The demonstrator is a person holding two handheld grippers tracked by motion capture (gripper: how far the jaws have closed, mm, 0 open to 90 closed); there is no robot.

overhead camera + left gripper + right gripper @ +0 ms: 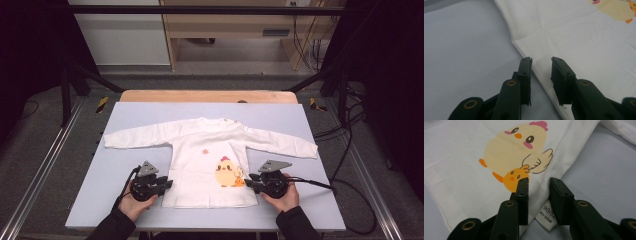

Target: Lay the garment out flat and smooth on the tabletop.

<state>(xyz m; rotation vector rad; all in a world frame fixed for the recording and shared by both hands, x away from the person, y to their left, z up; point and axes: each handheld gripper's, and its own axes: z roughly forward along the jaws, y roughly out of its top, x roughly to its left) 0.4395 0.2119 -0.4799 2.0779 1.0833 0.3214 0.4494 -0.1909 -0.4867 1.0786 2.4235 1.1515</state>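
Lying flat on the tabletop [100, 170] with sleeves spread, the white shirt [210, 150] has its lower side edges between the partly open, unclamped left claw [167, 184] and right claw [248, 184].

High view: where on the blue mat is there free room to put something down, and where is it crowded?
Free patches on the blue mat: the strip behind the shirt and its collar, and the near corners outside each hand, under the sleeves. The near middle is crowded: the left gripper and the right gripper sit at the shirt's lower side edges.
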